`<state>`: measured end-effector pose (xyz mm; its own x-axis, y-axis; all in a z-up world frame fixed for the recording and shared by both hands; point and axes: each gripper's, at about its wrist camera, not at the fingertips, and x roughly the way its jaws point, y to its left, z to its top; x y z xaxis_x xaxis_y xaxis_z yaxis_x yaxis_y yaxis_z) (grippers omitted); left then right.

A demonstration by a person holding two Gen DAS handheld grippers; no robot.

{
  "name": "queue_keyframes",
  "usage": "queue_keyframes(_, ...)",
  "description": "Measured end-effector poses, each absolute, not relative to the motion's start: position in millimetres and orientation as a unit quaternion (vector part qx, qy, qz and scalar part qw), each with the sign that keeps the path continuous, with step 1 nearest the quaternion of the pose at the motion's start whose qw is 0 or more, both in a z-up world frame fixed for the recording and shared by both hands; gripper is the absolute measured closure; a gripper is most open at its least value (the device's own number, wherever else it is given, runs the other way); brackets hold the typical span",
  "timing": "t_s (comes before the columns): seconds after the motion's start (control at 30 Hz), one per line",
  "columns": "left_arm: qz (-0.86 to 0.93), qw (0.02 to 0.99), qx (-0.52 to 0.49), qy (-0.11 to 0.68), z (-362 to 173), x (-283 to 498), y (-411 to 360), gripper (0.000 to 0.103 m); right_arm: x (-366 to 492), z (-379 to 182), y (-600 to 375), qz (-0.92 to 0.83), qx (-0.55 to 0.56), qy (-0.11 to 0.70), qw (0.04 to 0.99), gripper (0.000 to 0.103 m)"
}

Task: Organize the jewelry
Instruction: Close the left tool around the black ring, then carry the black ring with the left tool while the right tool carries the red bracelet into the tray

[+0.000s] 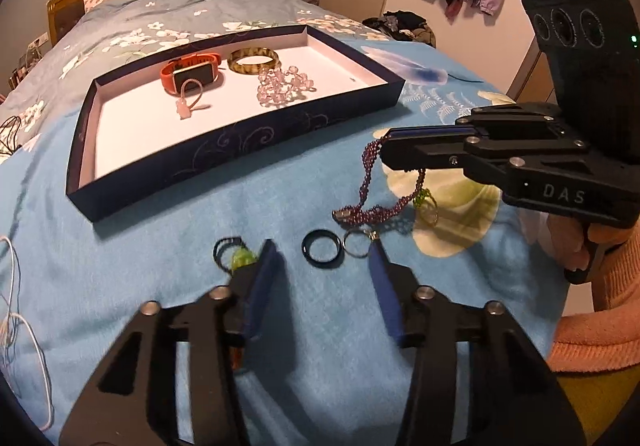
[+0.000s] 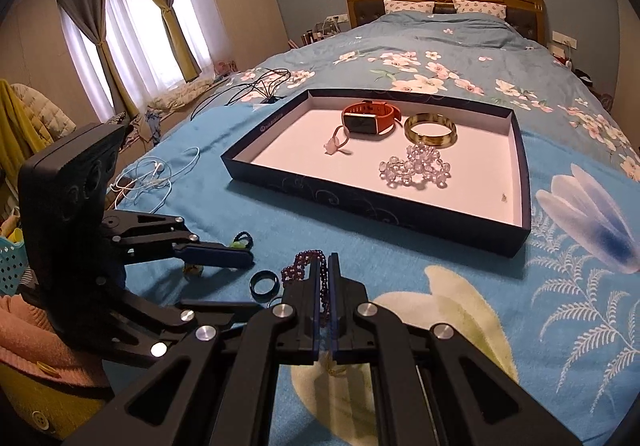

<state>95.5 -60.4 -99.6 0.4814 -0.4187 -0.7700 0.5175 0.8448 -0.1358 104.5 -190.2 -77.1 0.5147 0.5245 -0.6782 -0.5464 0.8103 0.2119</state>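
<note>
Bed (image 2: 400,246): right gripper (image 2: 325,266) fingers pinch purple bracelet (image 1: 370,181); left gripper (image 1: 324,262) fingers apart, empty; curtains only in right view.

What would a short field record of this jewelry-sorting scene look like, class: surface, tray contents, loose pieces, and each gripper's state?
surface: blue floral bedspread
tray: orange watch, amber bangle, clear bead bracelet, pink loop charm
loose on the bedspread: black ring, thin metal ring, green-bead piece
right gripper: shut on purple bead bracelet, part of it hanging down
left gripper: open, holding nothing, black ring between its fingertips
</note>
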Motion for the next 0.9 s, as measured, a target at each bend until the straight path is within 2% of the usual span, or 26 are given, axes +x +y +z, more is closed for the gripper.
queue_keyframes(0.07,-0.271,0.859,0.062,0.43,-100,98,-62,0.076,104,-76,-191,0.308,-0.013,0.384,0.871,0.101)
queue_keyframes(0.13,-0.27,0.858,0.059,0.432,-100,100,-60,0.081,104,-76,-191,0.308,-0.012,0.382,0.871,0.101)
queue_keyframes(0.43,-0.267,0.868,0.046,0.416,-94,98,-56,0.081,106,-71,-195,0.306,-0.001,0.371,0.876,0.101)
queue_keyframes(0.9,-0.262,0.894,0.029,0.362,-51,100,-42,0.081,111,-46,-202,0.302,0.009,0.336,0.892,0.101)
